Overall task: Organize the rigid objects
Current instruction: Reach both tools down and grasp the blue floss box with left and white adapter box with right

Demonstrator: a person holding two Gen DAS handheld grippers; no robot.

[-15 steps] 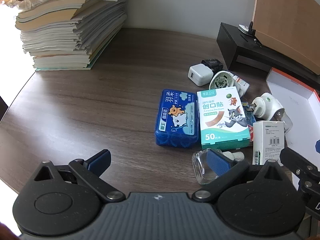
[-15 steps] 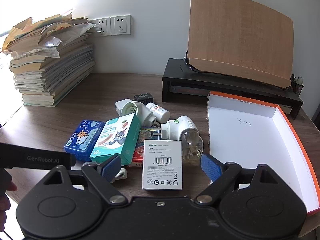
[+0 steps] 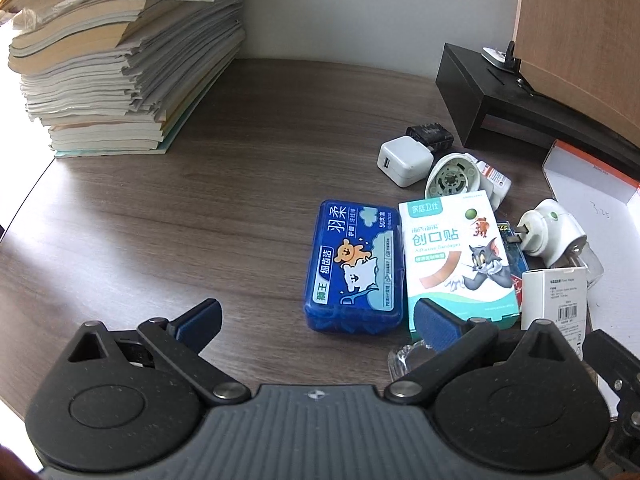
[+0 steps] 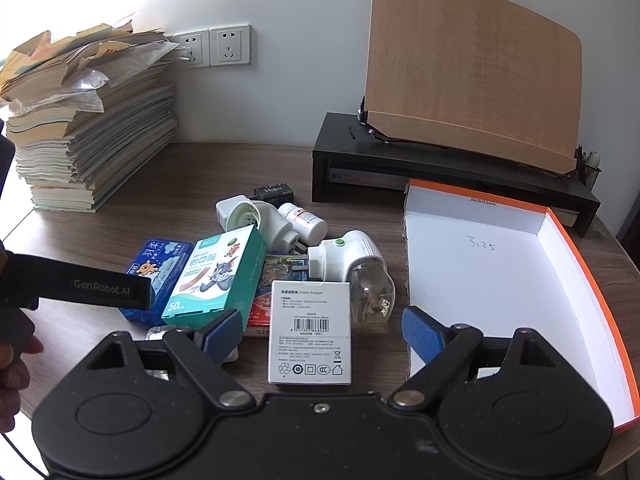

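Still at the start: both grippers hover empty, nothing sorted yet.
Right gripper (image 4: 322, 330), fingers spread wide, frames the white adapter box (image 4: 310, 332) on the desk just left of the empty orange-rimmed box (image 4: 580, 264); left gripper (image 3: 318, 316), equally wide, faces the blue case (image 3: 352, 268) further left; next, close on one.

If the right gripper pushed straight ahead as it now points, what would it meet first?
Probably the white power adapter box, lying flat between the open right gripper fingers; depth is hard to judge.

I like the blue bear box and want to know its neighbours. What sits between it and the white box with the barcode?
In the right wrist view, the teal cartoon-cat bandage box sits between the blue bear box and the white barcode box.
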